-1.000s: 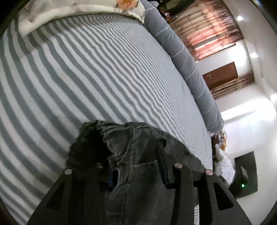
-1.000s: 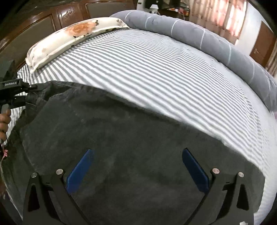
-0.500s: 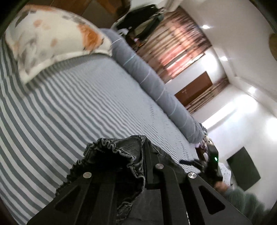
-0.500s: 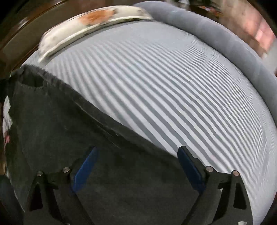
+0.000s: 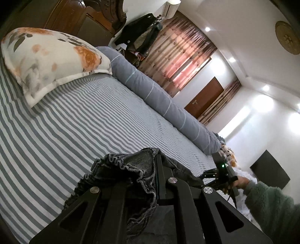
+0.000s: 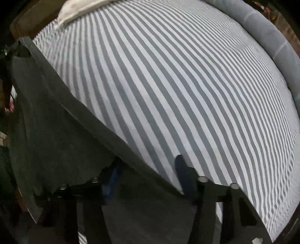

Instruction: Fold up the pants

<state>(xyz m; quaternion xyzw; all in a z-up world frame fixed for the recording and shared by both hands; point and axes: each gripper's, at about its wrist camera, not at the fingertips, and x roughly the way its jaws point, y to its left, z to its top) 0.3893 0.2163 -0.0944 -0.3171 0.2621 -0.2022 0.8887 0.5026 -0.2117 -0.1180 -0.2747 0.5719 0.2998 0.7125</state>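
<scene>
Pants blurred and cut off, left hand-held gripper clamped on waistband, right hand-held gripper half-closed, closing over pants edge, contact unclear.

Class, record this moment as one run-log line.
left gripper: shut on pants waistband | right gripper: closing over pants edge | bed: striped

Matt dark denim pants; woven striped cotton sheet; glossy carved wooden headboard.

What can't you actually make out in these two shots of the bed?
- Left wrist view: the pants bunch over the left gripper, hiding its pads.
- Right wrist view: motion blur smears the right gripper; contact with the cloth is unclear.
- Right wrist view: the pillow is cut off at the top.
</scene>
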